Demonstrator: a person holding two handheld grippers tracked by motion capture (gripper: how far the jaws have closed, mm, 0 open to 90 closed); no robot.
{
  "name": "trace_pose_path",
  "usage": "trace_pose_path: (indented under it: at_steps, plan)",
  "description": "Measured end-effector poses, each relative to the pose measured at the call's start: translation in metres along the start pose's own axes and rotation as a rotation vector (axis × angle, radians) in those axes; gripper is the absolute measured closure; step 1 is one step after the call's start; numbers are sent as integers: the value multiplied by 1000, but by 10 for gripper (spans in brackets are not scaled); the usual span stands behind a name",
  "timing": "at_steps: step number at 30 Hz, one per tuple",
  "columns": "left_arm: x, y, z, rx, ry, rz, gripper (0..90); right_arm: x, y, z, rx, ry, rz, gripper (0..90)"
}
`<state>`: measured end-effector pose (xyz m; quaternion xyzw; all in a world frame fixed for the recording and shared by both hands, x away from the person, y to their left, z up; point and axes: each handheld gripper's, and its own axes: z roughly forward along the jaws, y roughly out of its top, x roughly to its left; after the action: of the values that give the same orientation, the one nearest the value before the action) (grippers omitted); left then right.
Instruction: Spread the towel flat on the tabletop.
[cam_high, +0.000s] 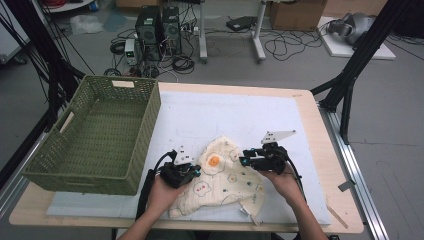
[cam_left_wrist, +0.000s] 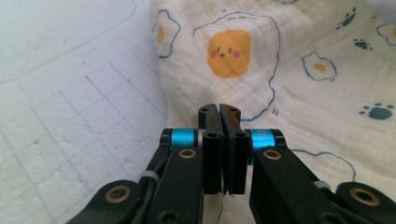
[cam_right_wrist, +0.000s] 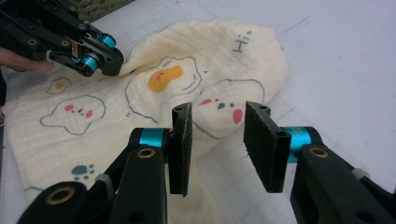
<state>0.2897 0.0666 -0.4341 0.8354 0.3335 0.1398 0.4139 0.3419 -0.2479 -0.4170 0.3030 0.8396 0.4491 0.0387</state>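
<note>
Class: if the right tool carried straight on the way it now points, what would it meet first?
Most likely the cream printed cloth: the right tool stands open with its jaws aimed at the cloth. Depth is hard to judge, so contact distance is uncertain.

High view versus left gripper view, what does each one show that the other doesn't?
High view alone: the green basket at the table's left, the right gripper with its jaws apart by the cloth, and floor clutter behind. Left gripper view alone: the left gripper close up, jaws shut with a thin edge of fabric between them, and the smiling egg print. Both share the cream cloth and the white mat.
</note>
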Motion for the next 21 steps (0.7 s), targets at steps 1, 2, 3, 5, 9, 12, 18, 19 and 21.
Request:
trace_pose_path:
  at_steps: [1,2,3,5,9,12,18,19,21]
  plan:
    - [-1,0,-1,-4,3,1,876,1,1,6,29,1,-9,655]
    - [-2,0,-3,-9,12,5,877,3,1,10,48,7,-21,699]
    - [-3,0,-5,-19,21,13,877,4,0,13,63,11,-32,742]
    - [-4,0,-9,-32,19,13,877,12,0,20,93,28,-69,832]
    - [-9,1,-13,-34,-1,24,877,27,-4,27,132,44,-120,894]
    - [-15,-1,-8,12,-52,42,875,36,-9,29,149,42,-149,894]
    - [-19,-3,3,44,-133,51,821,42,-17,29,145,31,-160,894]
    - [-18,-1,1,36,-135,49,813,43,-18,29,145,26,-170,894]
    - [-14,3,-4,19,-147,43,783,46,-21,28,143,17,-184,894]
